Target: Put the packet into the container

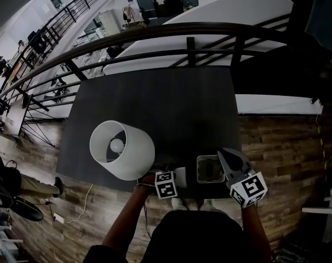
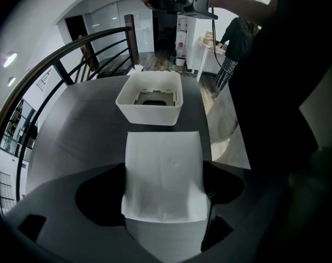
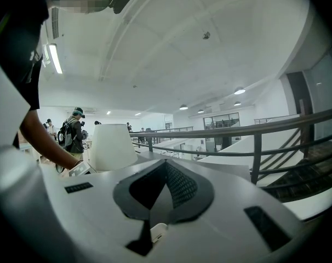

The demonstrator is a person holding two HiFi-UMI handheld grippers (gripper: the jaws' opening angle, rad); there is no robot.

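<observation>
Dark table (image 1: 155,108) is carrying everything, with wooden floor (image 1: 281,147) showing past its near and right edges. At the near edge, the left gripper (image 2: 164,190) is pointing steeply down and clamping the white packet (image 2: 164,174) by its two sides, the packet bulging between the jaws and lying on the table. Just beyond it in the left gripper view, and just to its right in the head view, the white container (image 2: 149,114) is sitting upright and open-topped by the near edge; its bottom is looking dark, and I cannot tell whether anything is lying in it. The right gripper (image 1: 227,160) is hanging at the container's right side, over the near right corner, its jaws together and holding nothing. Left of the packet, a lamp (image 1: 122,149) with a white shade is standing close. Farther on, the dark tabletop is running open to the far edge, where a black railing (image 1: 188,43) is crossing behind it.
</observation>
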